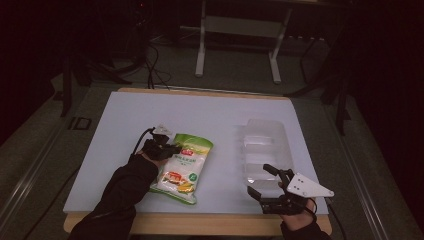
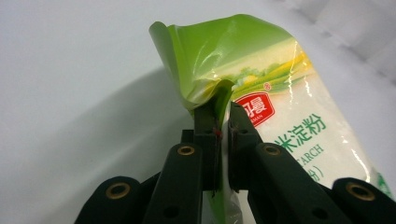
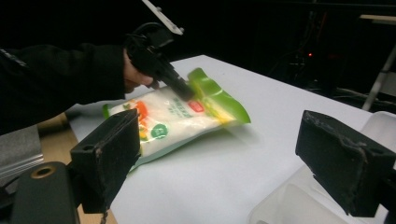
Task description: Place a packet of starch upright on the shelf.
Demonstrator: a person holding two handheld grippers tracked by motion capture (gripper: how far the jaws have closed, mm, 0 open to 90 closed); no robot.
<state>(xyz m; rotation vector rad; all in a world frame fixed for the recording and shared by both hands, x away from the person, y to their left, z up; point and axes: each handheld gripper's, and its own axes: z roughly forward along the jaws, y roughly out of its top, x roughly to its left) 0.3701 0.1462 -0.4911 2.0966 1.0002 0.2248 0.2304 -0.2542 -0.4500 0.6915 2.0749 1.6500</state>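
**Starch bag pinched at its green top edge**

The starch bag (image 1: 182,167) is lying on the white table (image 1: 125,130), just left of the clear plastic tray (image 1: 264,150). Its green top edge is clamped between the 2 jaws of the left gripper (image 2: 220,114), and that corner is curled up. The right gripper (image 1: 267,184) is held near the tray's front end, jaws wide apart, with nothing in them. The step in hand looks like a pick-up. Next, the bag would probably need to be lifted and carried to the tray, with a firm pinch, since the film is slippery.
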